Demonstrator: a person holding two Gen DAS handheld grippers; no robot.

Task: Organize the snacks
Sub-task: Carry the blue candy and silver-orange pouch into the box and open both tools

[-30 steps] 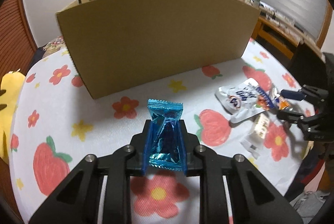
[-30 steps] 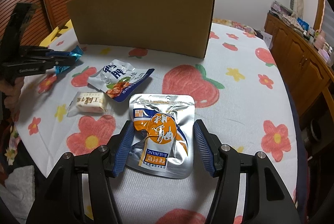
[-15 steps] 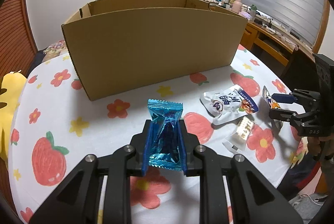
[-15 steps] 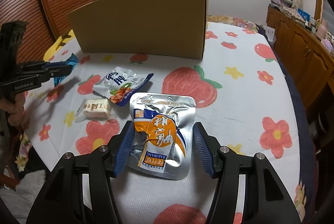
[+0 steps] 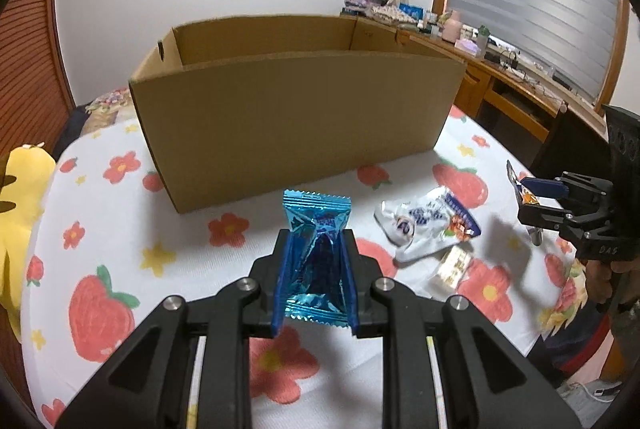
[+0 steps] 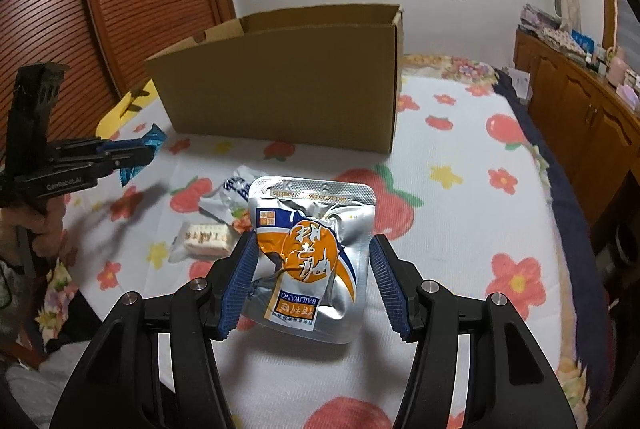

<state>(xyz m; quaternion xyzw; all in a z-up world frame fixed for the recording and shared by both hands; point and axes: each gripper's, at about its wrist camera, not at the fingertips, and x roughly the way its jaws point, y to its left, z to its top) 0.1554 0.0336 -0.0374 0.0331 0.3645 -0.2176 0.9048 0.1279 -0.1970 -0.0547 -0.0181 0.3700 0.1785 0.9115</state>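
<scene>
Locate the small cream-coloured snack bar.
The snack bar lies on the tablecloth, just beside the white pouch, in front of the cardboard box.

Four snack packs, one box, two grippers.

One blue pack (image 5: 316,257), one silver-and-orange pouch (image 6: 310,261), one white pouch (image 5: 424,229) and one small wrapped bar (image 5: 454,265) make four snacks. One cardboard box (image 5: 296,117) stands on one flowered table (image 5: 120,229). One left gripper (image 5: 315,293) and one right gripper (image 6: 314,285) carry one pack each; two packs lie loose.
</scene>
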